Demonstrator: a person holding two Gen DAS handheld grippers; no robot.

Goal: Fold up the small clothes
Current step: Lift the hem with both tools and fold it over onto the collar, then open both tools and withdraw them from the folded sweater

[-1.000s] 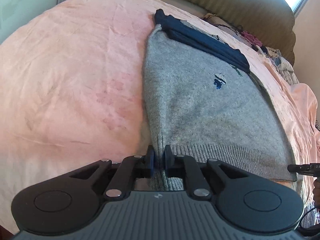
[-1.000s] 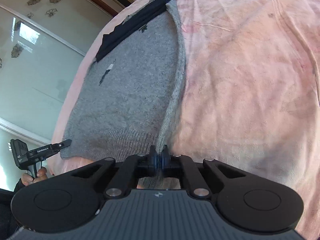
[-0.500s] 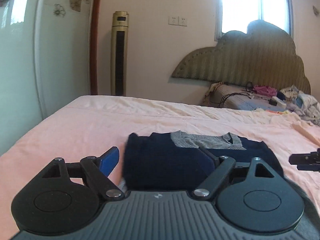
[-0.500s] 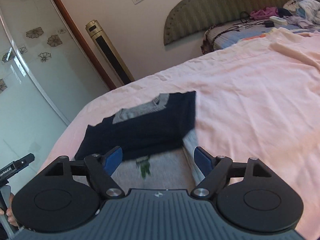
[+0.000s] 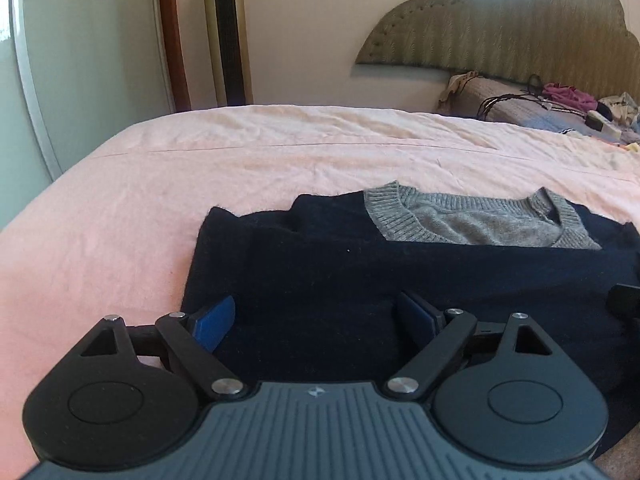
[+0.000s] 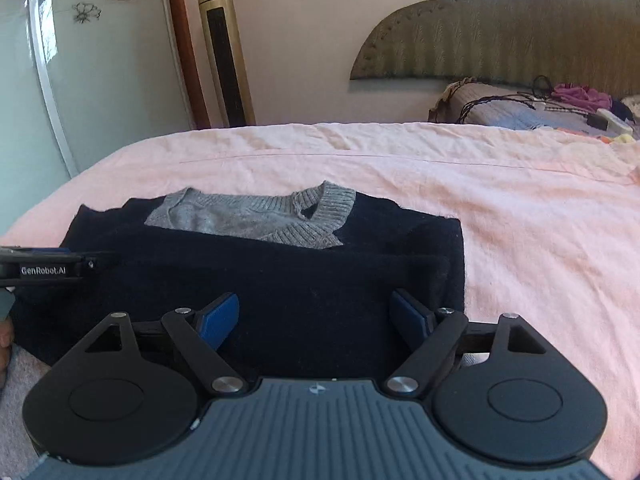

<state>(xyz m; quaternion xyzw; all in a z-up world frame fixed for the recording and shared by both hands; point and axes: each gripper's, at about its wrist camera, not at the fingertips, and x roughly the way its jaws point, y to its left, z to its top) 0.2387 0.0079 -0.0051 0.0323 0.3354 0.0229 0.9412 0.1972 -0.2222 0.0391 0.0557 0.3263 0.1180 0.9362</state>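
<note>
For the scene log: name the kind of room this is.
Most likely a bedroom: a bed with a pink sheet, a padded headboard by the wall, and a sweater laid out for folding.

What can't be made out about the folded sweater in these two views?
- Sweater near edge: both views, hidden behind the gripper bodies.
- Its right side: left wrist view, cut off by the frame edge.
- Its left corner: right wrist view, covered by the left gripper.
</note>
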